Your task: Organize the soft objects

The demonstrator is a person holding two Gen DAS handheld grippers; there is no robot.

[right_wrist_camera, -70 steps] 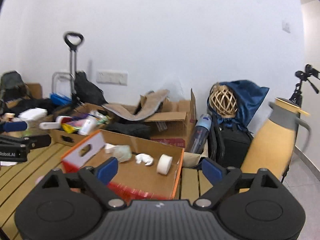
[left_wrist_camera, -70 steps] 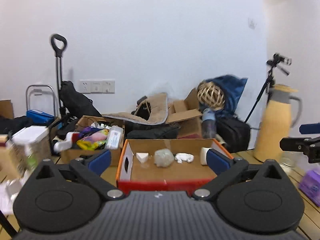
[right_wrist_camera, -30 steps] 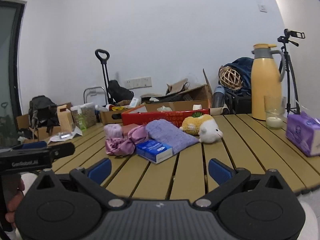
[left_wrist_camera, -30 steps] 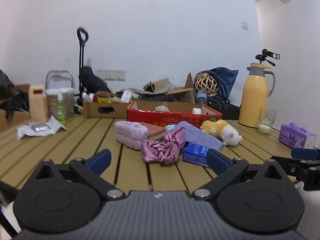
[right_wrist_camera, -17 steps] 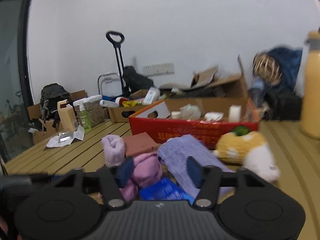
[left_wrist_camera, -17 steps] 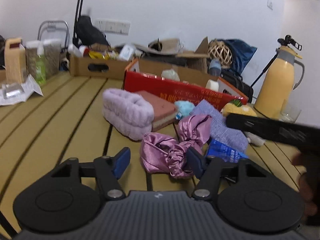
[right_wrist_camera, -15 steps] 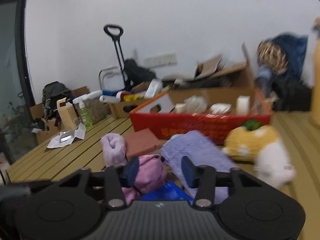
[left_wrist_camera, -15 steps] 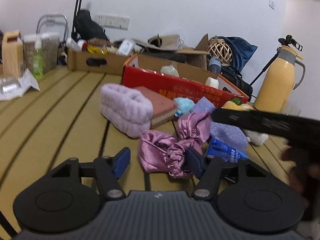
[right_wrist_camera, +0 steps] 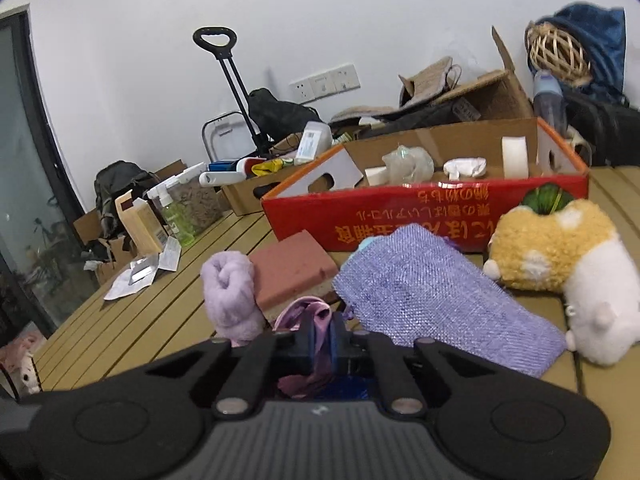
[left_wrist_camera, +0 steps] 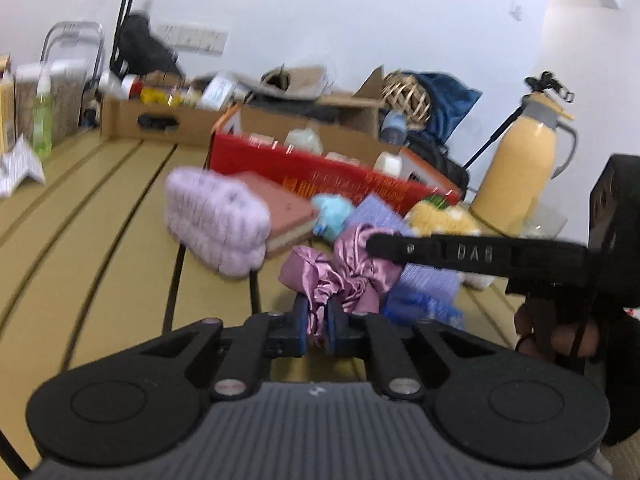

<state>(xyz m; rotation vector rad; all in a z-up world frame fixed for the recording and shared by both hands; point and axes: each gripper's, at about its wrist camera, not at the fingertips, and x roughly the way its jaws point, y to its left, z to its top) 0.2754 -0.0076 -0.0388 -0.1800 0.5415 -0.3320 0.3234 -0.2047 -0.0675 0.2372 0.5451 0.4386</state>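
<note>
Pink satin scrunchie [left_wrist_camera: 340, 276], lower centre on the tabletop [left_wrist_camera: 100, 232]: left tool [left_wrist_camera: 317, 320] and right tool [right_wrist_camera: 321, 338] just closed, both pinching it. Lift together, gently, clear of neighbours.

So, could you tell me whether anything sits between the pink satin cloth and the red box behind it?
Yes. The brick-red sponge, a purple knit pouch and a small blue fluffy thing lie between the pink satin cloth and the red box; both tools already pinch the cloth.

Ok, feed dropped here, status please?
Both hand-held grippers, left and right, just closed, pinching the crumpled pink satin cloth. Cloth on slatted wooden table. Nothing blocking.
</note>
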